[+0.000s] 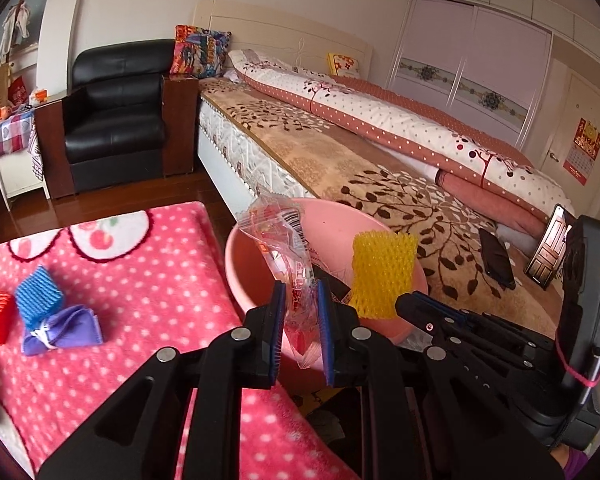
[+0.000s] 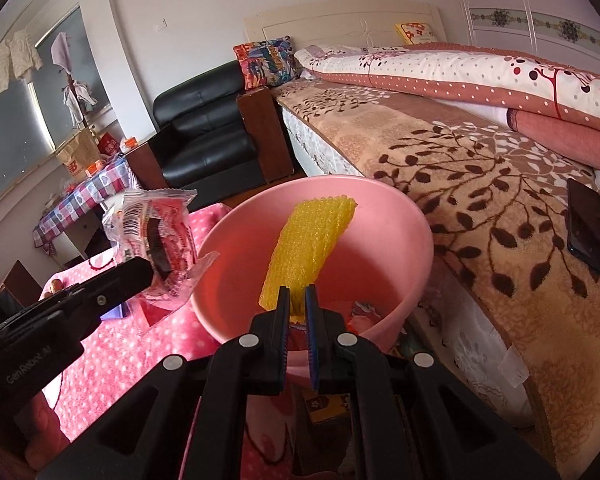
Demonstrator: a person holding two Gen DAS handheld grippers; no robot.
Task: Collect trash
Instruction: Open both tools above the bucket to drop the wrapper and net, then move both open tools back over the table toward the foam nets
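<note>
Left gripper: closed on a clear snack wrapper, held at the near-left rim of the pink basin.
Risk: light film may cling to the pads or drift onto the pink blanket.
Right gripper: clamped on yellow foam netting, held over the basin.
Risk: netting may snag on release.

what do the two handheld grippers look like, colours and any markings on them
Both the left gripper and the right gripper are matte black scissor-style linkages joined by round silver rivets, with ridged blue pads lining their flat fingers. Seen from the right wrist view, the left one's side carries faint pale lettering. The right one's black rear housing shows a small lit indicator and a pink elastic band.
</note>
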